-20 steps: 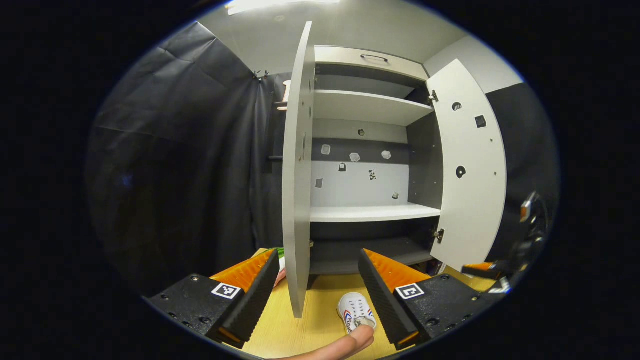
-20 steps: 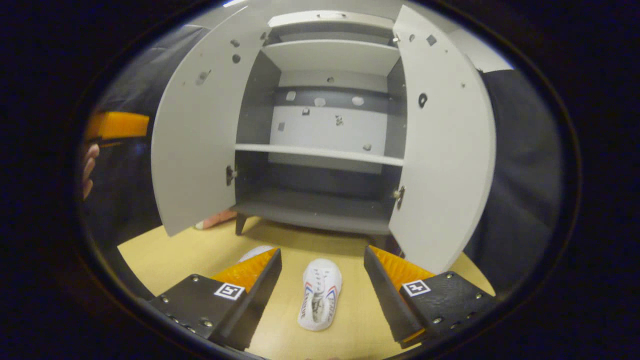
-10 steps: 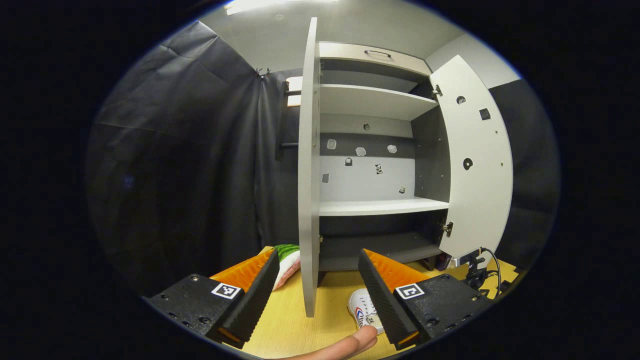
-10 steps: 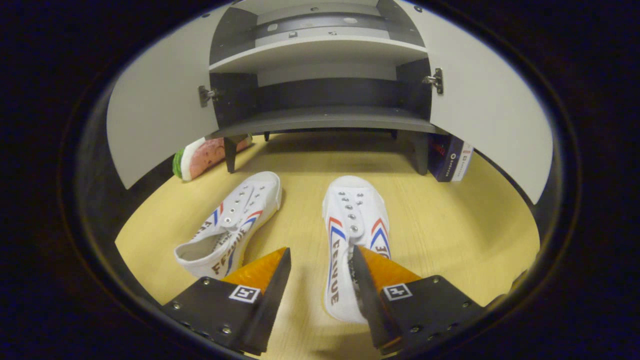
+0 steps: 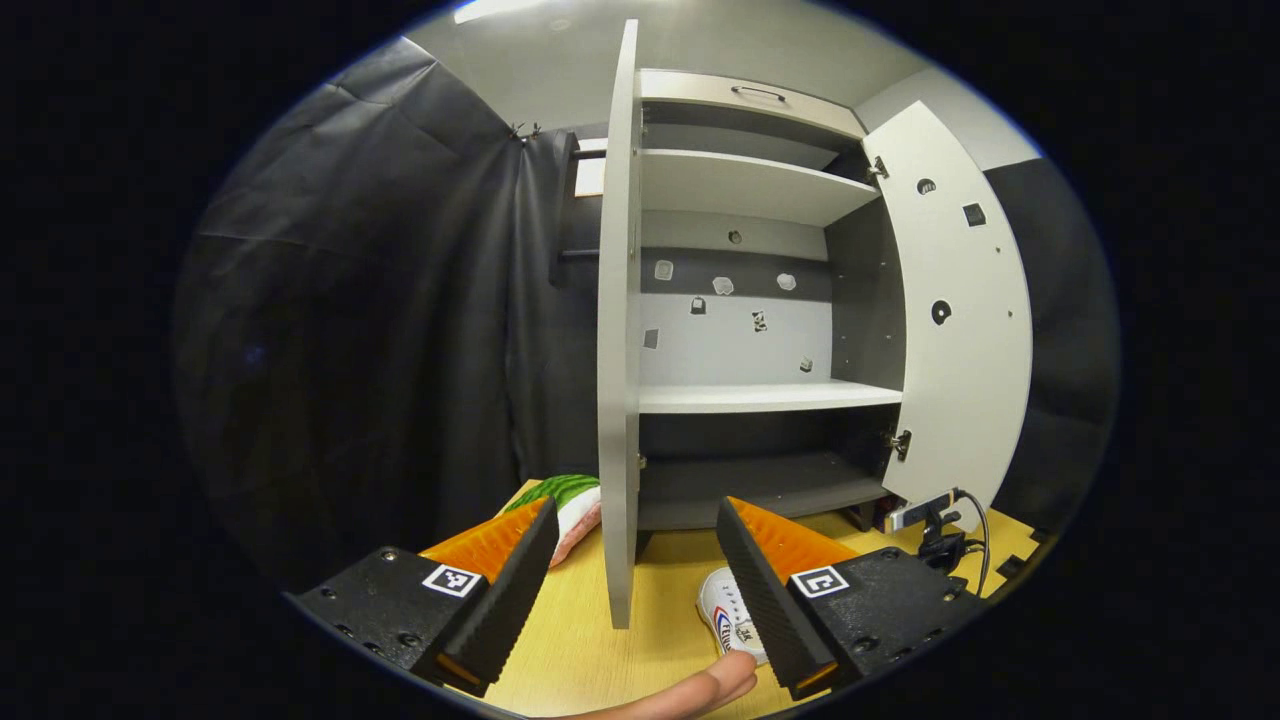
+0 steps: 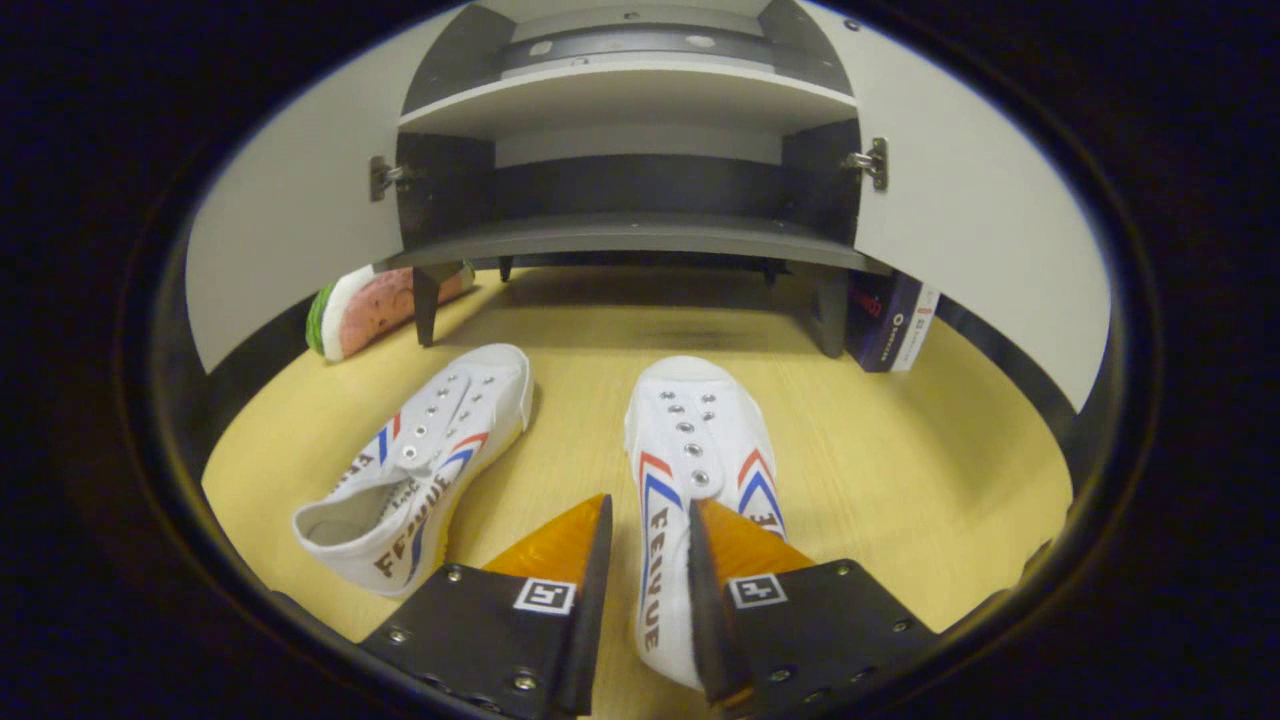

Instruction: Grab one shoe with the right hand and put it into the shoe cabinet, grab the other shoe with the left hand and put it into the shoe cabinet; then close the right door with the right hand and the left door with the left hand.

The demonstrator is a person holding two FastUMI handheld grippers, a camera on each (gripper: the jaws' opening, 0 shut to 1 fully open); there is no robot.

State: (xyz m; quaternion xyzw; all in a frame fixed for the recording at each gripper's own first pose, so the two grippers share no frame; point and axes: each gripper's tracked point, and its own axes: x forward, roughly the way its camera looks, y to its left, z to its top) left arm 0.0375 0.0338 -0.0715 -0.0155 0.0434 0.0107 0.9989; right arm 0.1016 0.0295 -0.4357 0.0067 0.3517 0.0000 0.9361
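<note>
on yellow table (image 6: 900, 470), shoe (image 6: 690, 450) toe toward cabinet (image 6: 640, 235)

This is a recording booth made to look like a home corner, not a real room. Black cloth (image 5: 380, 300) hangs as the wall around a small cabinet (image 5: 760, 400) with both doors open, and the cabinet stands on short legs on a yellow wooden table (image 6: 900, 450). Small paper markers (image 5: 722, 286) are stuck on the back panel inside the cabinet, and a little camera on a stand with a cable (image 5: 935, 520) sits on the table near the right door (image 5: 960, 320), which are things of a test setup.
</note>
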